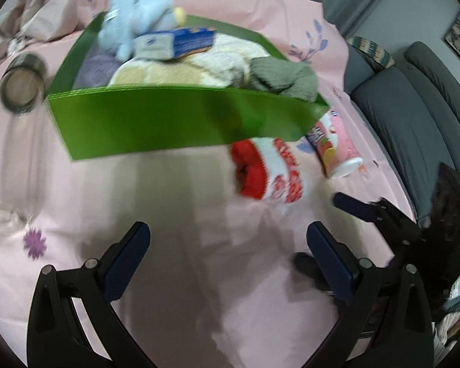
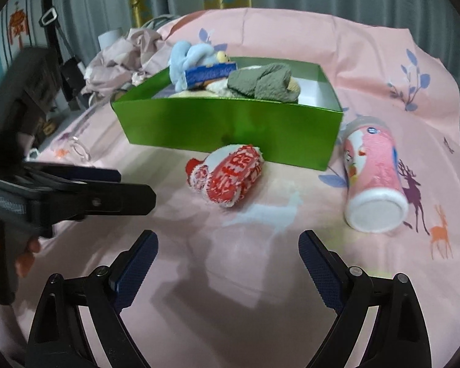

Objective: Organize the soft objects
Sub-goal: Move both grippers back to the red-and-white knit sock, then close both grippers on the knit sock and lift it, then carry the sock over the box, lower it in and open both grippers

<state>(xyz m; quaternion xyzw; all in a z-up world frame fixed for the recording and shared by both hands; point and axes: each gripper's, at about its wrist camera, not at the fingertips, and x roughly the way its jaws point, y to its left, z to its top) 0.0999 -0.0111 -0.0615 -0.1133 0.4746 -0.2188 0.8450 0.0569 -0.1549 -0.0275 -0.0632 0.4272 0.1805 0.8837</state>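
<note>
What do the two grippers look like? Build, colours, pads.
Both alike: the left gripper and right gripper have black plastic frames with triangular cut-outs and silver pivot pins. Each has two fingers faced with dark blue textured pads. No cables or markings show. No sleeve is visible.

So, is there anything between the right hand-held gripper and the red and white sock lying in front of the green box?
Nothing visible. The right hand-held gripper is open and empty, and only bare pink sheet lies between it and the red and white sock. The pink can lies off to the right, and the left hand-held gripper is off to the left.
</note>
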